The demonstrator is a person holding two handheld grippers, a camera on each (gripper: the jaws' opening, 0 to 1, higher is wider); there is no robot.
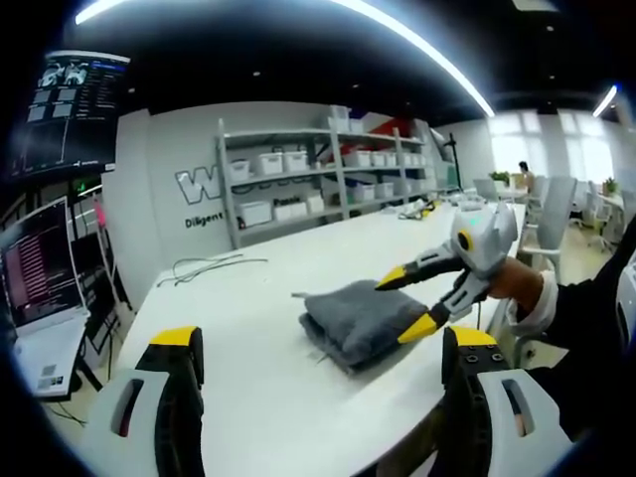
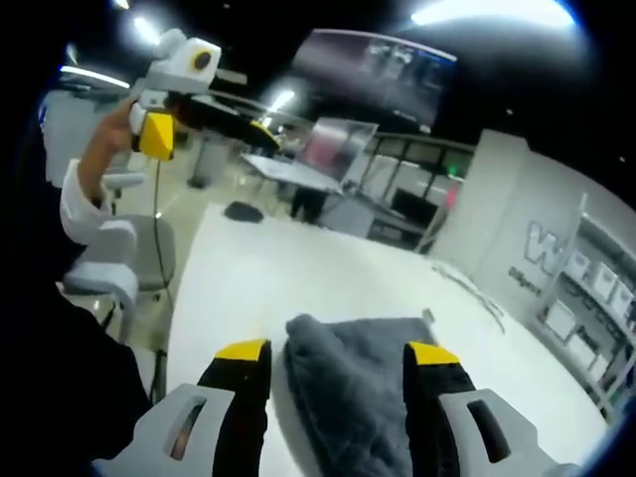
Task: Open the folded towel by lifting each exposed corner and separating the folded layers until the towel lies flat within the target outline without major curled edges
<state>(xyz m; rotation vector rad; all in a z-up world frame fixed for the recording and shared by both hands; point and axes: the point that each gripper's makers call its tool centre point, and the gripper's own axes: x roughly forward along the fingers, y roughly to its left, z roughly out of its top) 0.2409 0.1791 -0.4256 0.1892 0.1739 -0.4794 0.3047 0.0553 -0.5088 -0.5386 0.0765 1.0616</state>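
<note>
On table [image 1: 248, 397], folded towel [image 2: 363, 397] btwn right tool [image 2: 338, 363] jaws, both tools apart.

White table [image 1: 258, 298] before a white wall [image 1: 169, 159] with bin-laden shelving [image 1: 318, 174]; ceiling light strips [image 1: 417, 45], monitors [image 1: 40, 263] at left, bright windows [image 1: 556, 149] beyond.

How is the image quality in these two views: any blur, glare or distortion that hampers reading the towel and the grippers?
Left gripper view: sharp, strong fisheye bending, ceiling light strips glare, grey towel and right gripper read clearly. Right gripper view: softer and tilted, far end blurred, left gripper smeared, towel texture still legible.
</note>
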